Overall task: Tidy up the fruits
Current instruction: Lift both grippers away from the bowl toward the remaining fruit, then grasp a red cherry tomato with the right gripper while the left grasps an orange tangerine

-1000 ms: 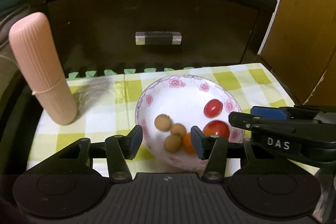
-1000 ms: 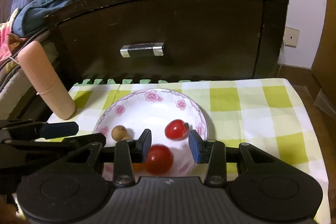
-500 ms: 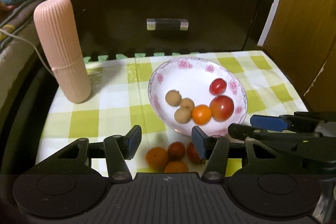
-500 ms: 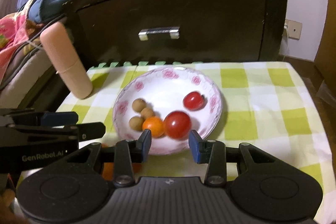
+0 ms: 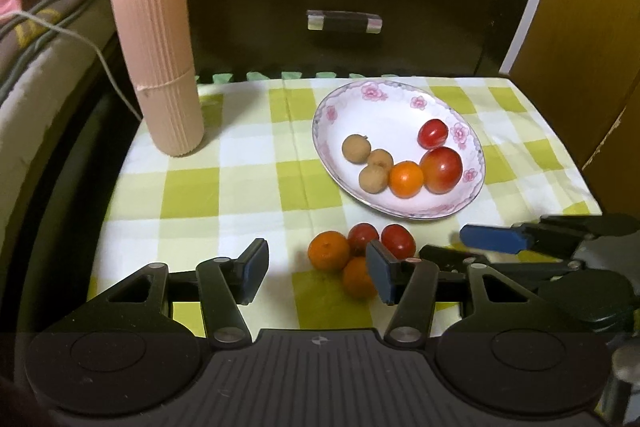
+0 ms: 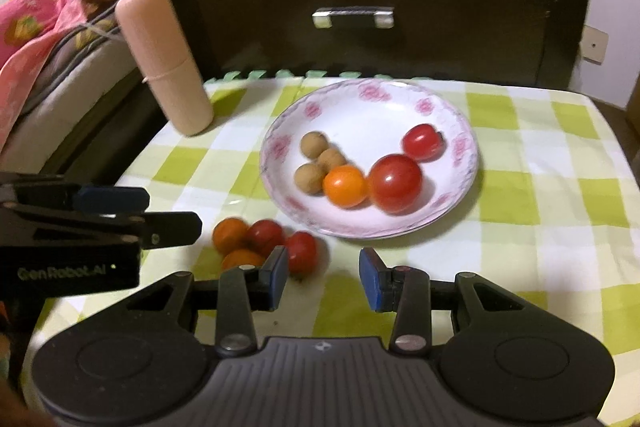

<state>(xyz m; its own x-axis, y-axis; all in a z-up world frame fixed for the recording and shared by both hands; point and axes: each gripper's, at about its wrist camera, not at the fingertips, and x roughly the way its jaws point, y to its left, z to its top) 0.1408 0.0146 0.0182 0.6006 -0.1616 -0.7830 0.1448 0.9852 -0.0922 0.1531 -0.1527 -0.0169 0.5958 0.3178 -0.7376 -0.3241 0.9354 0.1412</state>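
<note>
A white flowered plate (image 5: 320,131) (image 6: 272,155) on the checked cloth holds three longans (image 5: 355,148), a small orange (image 5: 406,179), a large tomato (image 5: 441,170) and a small tomato (image 5: 432,133). In front of the plate, two oranges (image 5: 329,251) and two small tomatoes (image 5: 398,239) lie loose on the cloth (image 6: 264,239). My left gripper (image 5: 316,263) (image 6: 160,211) hovers open just above and behind this cluster, holding nothing. To its right, my right gripper (image 6: 324,267) (image 5: 472,247) is open over bare cloth near the plate's front rim, with empty jaws.
A tall pink ribbed container (image 5: 160,59) (image 6: 164,59) stands at the table's back left. A dark cabinet with a metal drawer handle (image 5: 344,21) rises right behind the table. Bedding lies at the left and a wooden door (image 5: 580,27) at the right.
Both grippers have drawn back from the plate toward the table's near edge. The loose oranges and tomatoes have come into view. The fruit in the plate has not moved.
</note>
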